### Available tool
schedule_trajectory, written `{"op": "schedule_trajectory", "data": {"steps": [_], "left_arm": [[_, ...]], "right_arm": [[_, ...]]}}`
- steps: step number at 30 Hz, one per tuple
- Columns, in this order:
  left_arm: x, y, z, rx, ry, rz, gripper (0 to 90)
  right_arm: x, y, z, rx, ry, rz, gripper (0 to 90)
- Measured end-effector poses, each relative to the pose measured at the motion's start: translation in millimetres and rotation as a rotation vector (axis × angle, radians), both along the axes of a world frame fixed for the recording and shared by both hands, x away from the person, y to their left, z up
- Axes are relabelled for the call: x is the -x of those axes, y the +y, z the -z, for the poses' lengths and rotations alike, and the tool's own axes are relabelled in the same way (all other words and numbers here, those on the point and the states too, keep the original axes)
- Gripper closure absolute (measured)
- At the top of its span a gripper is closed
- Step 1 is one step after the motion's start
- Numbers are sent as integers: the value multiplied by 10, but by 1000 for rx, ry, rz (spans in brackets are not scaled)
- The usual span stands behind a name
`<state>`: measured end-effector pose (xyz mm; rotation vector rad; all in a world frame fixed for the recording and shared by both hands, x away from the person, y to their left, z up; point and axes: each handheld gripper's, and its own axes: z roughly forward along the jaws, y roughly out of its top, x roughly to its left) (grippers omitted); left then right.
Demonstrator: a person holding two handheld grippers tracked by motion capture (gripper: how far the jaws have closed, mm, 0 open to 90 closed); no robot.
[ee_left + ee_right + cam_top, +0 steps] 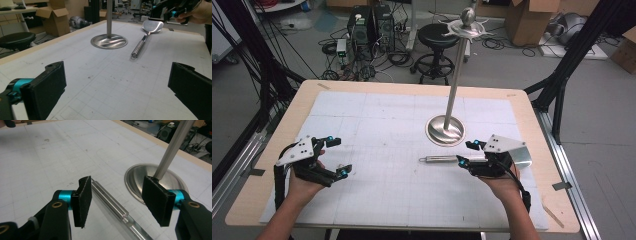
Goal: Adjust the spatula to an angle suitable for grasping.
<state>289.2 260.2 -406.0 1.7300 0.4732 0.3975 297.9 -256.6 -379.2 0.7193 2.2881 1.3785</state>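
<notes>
We are at the pick-up step: our right claw [117, 202] stands half open astride the handle of the spatula [447, 159], which lies flat near the surface's right edge, just beside the stand [445, 131]. Next, we judge, the pads must close squarely on the handle. Our left claw [337, 156] rests wide and empty near the left edge.

Table [277, 150] carries mat [377, 120]. Stand [445, 131] on mat, right of centre. Spatula [472, 160] lies on mat just in front of stand, handle pointing left, blade right. Right gripper [465, 152] over spatula handle, jaws either side. Left gripper [337, 157] at mat's left, well apart. Stool [437, 37] behind table.
</notes>
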Motion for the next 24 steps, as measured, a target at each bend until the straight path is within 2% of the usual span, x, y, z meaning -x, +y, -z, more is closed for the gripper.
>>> {"op": "schedule_trajectory", "data": {"steps": [5,6,7,8,10,11,12,14,16,19,20,22,24], "left_arm": [[1,0,1,0,0,-3,21],[0,-2,2,1,1,-5,21],[-1,-4,3,1,2,-6,21],[-8,-8,7,-2,3,-8,21],[-11,-10,10,-4,5,-9,21],[-14,-12,13,-4,6,-11,21],[-15,-14,14,-5,7,-12,21],[-11,-15,13,-7,7,-12,21],[-12,-15,14,-8,8,-8,21],[-14,-17,17,-9,9,-5,21],[-12,-19,19,-12,8,-3,21],[-10,-20,18,-13,7,-4,21],[-7,-17,16,-9,9,-3,21]], "right_arm": [[-20,-40,-13,5,-5,22,422],[-45,-77,-18,13,6,43,480],[-45,-77,-18,13,6,43,480],[-98,-126,-22,22,23,78,544],[-114,-140,-22,20,35,96,560],[-144,-162,-19,20,36,124,564],[-216,-219,7,42,48,191,590],[-239,-233,20,41,64,209,604],[-341,-304,79,80,90,267,659],[-412,-343,120,98,109,291,694],[-471,-375,157,124,128,310,733],[-486,-380,169,133,134,318,751],[-535,-405,225,171,172,337,784]]}}
